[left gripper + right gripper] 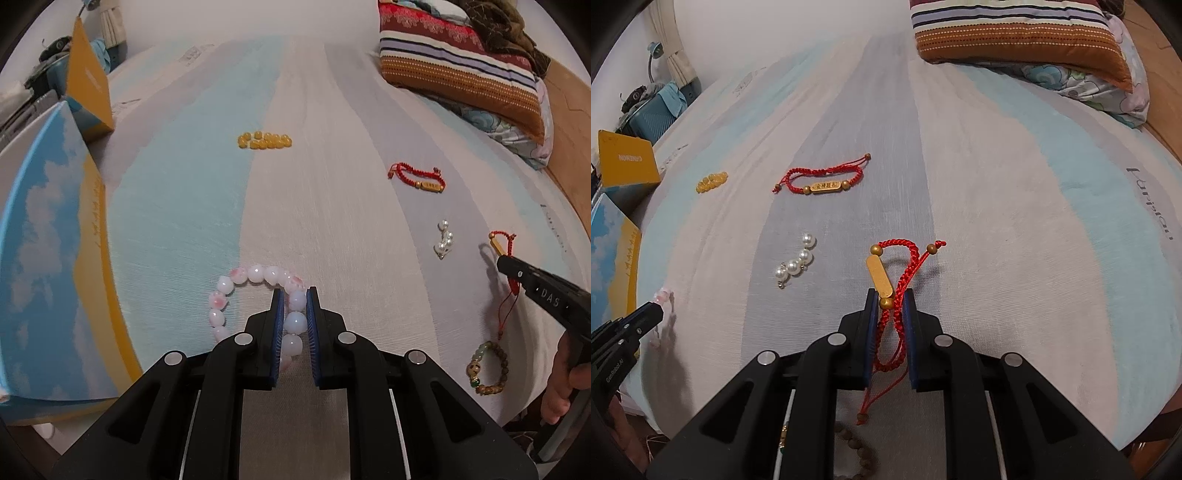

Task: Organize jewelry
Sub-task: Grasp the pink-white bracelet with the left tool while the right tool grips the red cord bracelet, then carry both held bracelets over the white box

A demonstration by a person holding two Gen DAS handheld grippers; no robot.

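Bed point(332, 110): striped sheet in pale blue, grey and pinkish white; carries all the jewelry.

Landmark: pearl cluster point(444, 240), white beads, lying on the sheet.

Pink-and-white bead bracelet point(255, 275): far left of the pearl cluster, nearer the camera. The left gripper point(295, 295) has its blue-padded fingers point(277, 314) clenched on the bracelet's right side, beads pressed between the pads; the rest of the loop lies left of the fingers.

Red cord bracelet with gold bar point(881, 275): right of the pearl cluster. The right gripper point(891, 299) has its fingers closed on it, braided cord and a brass bead pinched between the pads; the gold bar and a cord loop stick out beyond the fingertips, loose cord ends trail below. A person's hand point(561, 384) holds this gripper's handle.

Second red cord bracelet point(417, 177), with an inscribed gold bar: beyond the pearl cluster, flat on the sheet.

Yellow bead bracelet point(264, 140): beyond and far left of the pearl cluster.

Wooden bead bracelet point(487, 369) with green beads: nearer than the pearl cluster, slightly right.

Sky-print box point(44, 258): at the bed's left edge, far left of the pearl cluster; a yellow box point(90, 81) stands behind it.

Striped pillow point(454, 62): far beyond the pearl cluster, at the right.
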